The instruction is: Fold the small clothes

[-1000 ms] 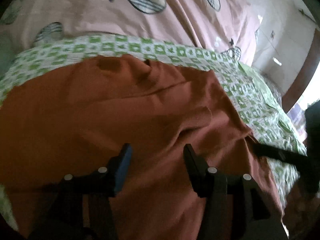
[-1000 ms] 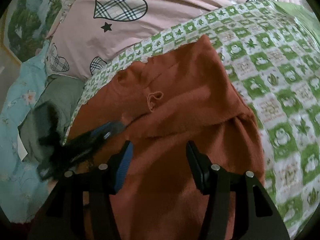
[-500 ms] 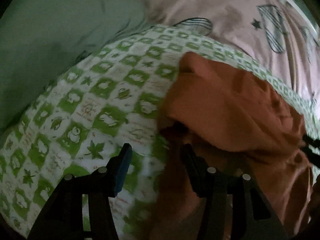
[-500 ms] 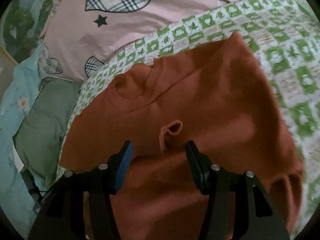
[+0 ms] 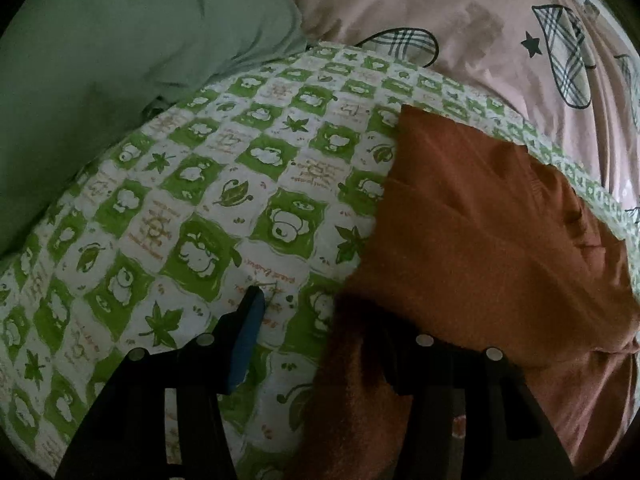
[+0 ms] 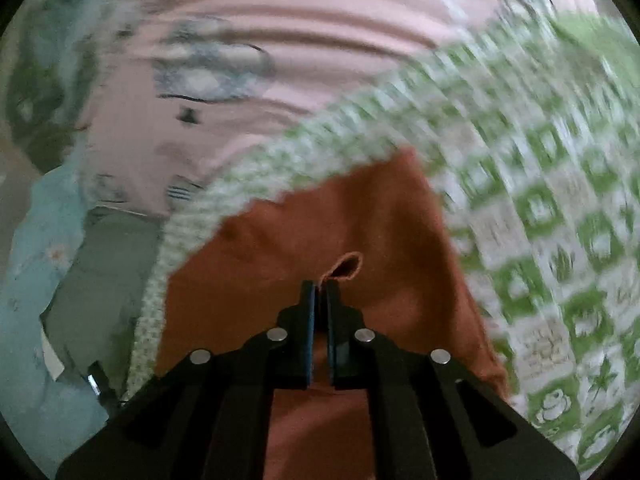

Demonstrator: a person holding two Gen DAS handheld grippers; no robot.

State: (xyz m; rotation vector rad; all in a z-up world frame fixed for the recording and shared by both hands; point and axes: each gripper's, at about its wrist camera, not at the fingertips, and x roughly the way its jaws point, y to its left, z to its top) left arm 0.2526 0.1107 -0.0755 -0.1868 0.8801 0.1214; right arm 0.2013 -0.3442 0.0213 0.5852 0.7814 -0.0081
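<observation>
A rust-orange garment [image 5: 480, 240] lies on a green-and-white checked blanket [image 5: 192, 208]. My left gripper [image 5: 316, 320] is open at the garment's left edge; its left finger [image 5: 248, 336] rests over the blanket and its right finger is hidden under the orange cloth. In the right wrist view the same garment [image 6: 360, 216] fills the middle. My right gripper [image 6: 319, 286] is shut on a fold of the garment, and a small loop of cloth [image 6: 347, 266] sticks up just past the fingertips. This view is blurred by motion.
A pink sheet with plaid hearts and stars [image 5: 460, 12] lies beyond the blanket. A grey-green pillow [image 5: 120, 48] sits at the far left. Light blue floral bedding [image 6: 28, 280] and grey-green cloth [image 6: 100, 272] lie left of the blanket in the right wrist view.
My right gripper has closed on the garment's fold beside the small loop. My left gripper swung from over the garment to its left edge, and its right finger slid under the cloth.
</observation>
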